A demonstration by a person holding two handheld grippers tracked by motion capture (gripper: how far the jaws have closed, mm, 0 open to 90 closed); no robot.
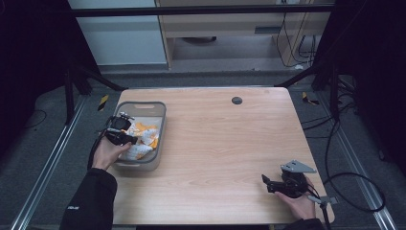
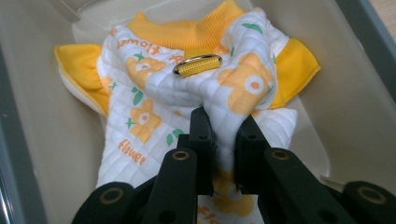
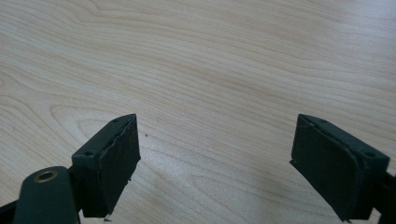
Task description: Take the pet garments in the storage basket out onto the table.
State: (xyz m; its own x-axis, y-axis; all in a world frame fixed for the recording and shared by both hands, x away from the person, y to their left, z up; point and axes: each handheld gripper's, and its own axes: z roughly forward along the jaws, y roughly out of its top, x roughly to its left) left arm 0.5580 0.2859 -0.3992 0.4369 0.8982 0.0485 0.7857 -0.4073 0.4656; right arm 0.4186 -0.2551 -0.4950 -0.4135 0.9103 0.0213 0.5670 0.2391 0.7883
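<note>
Where pinched, garment lettering "flower"

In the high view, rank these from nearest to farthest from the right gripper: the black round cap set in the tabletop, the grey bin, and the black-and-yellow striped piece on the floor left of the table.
1. Black round cap, up the table near its far edge, nearest the right gripper.
2. Grey bin, across the table on its left side.
3. Black-and-yellow striped piece, on the floor beyond the bin, farthest.
</note>
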